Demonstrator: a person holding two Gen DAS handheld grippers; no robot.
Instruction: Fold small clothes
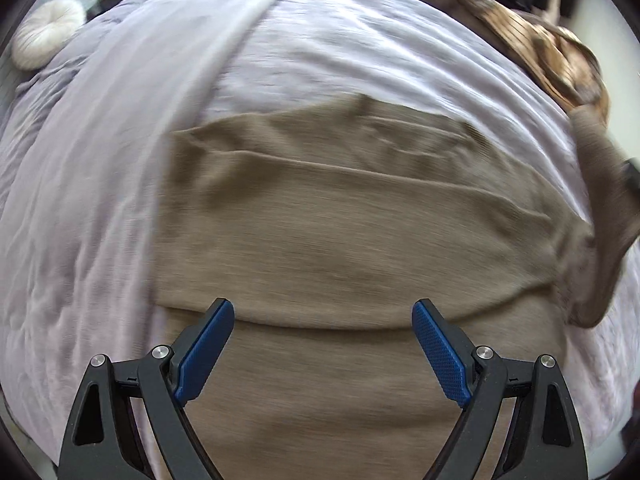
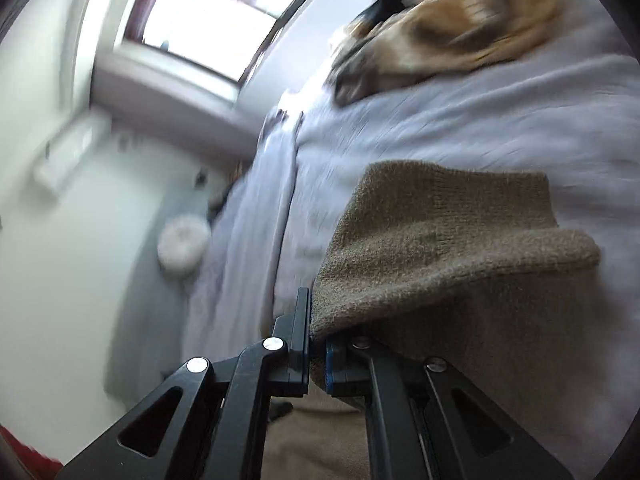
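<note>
Sweater (image 1: 320, 240) lies under the wide-open left gripper (image 1: 324, 312); right gripper (image 2: 316, 344) pinches its edge.

The bed (image 1: 320, 40) lies open at twelve o'clock of the tan knit garment (image 1: 320, 220): bare pale sheet, nothing standing on it. At ten o'clock a long raised fold of sheet (image 1: 180, 100) runs across the bed, a soft ridge to cross. A round white cushion (image 1: 46, 38) sits far off at eleven o'clock, well apart. At one to two o'clock a heap of brown patterned clothes (image 1: 552, 52) blocks that corner. At three o'clock a lifted flap of the garment hangs in the way.
</note>
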